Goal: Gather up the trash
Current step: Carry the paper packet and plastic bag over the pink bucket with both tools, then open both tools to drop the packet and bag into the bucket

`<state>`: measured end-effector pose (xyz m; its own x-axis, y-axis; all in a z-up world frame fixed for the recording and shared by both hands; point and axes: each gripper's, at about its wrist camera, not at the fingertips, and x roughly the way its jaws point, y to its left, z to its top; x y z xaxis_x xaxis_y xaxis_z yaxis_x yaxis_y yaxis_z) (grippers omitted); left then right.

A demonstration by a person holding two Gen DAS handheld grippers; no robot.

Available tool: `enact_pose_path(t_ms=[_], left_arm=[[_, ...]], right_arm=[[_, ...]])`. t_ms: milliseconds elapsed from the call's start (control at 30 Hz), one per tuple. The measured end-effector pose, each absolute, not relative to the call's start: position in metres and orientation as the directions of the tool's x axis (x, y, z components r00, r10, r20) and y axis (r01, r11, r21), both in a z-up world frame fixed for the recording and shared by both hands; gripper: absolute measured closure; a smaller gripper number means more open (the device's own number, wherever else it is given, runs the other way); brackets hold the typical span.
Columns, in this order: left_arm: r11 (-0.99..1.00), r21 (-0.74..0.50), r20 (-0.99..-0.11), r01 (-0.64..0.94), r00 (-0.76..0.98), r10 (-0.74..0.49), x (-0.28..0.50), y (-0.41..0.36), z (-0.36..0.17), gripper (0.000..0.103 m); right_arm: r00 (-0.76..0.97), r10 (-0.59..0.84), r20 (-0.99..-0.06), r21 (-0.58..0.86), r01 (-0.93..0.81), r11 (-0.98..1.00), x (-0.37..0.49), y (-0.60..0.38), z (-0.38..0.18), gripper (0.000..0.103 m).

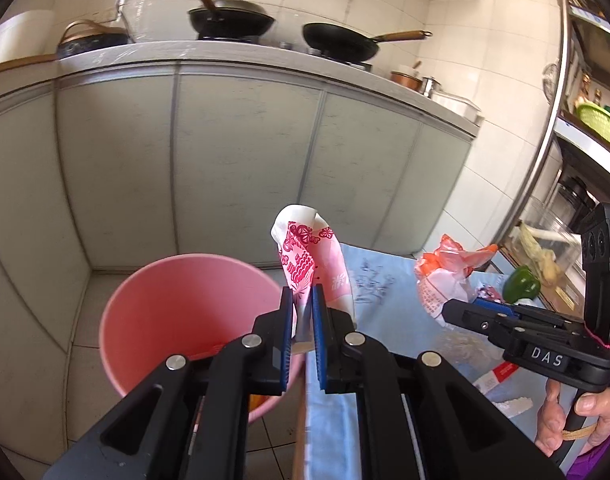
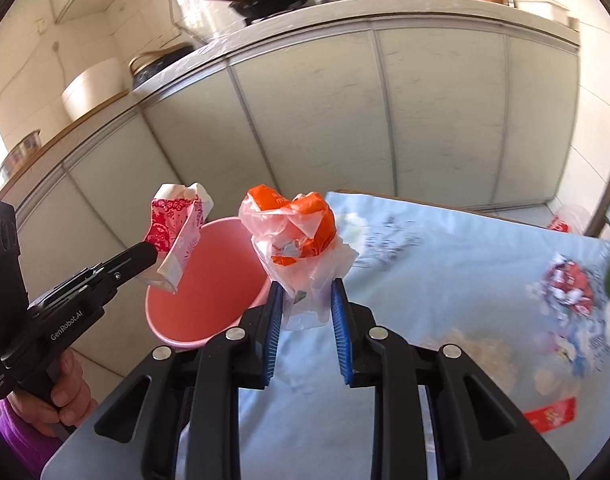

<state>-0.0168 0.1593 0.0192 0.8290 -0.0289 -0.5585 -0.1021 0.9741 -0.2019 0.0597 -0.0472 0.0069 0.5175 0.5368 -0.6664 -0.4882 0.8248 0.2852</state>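
My left gripper (image 1: 303,300) is shut on a pink and white printed wrapper (image 1: 309,256), held over the near rim of the pink bin (image 1: 161,300). In the right wrist view the same wrapper (image 2: 177,232) hangs above the bin (image 2: 201,300). My right gripper (image 2: 307,292) is shut on a crumpled orange and clear plastic bag (image 2: 297,232), held above the table's left edge beside the bin. The bag also shows in the left wrist view (image 1: 449,276).
The table wears a light blue cloth (image 2: 425,280). On it lie a red and white crumpled wrapper (image 2: 569,288), a red packet (image 2: 551,414), crumbs and a green pepper (image 1: 521,284). Kitchen cabinets (image 1: 225,160) stand behind, with pans on the counter.
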Motion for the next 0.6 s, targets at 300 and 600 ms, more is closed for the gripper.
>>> enact_pose_path(t_ms=[300,600], left_arm=[[0.960,-0.200,-0.583,-0.195,0.812,0.043,-0.033,0.202,0.000,0.094],[0.937,-0.213,-0.631,-0.276,0.771,0.083,-0.040,0.236,-0.026,0.094]], right_arm=[[0.442,0.543,-0.714,0.257,-0.556,0.790,0.065,0.032,-0.015,0.078],[0.368,0.518,-0.773,0.237,-0.590,0.772,0.068,0.078,-0.048,0.078]])
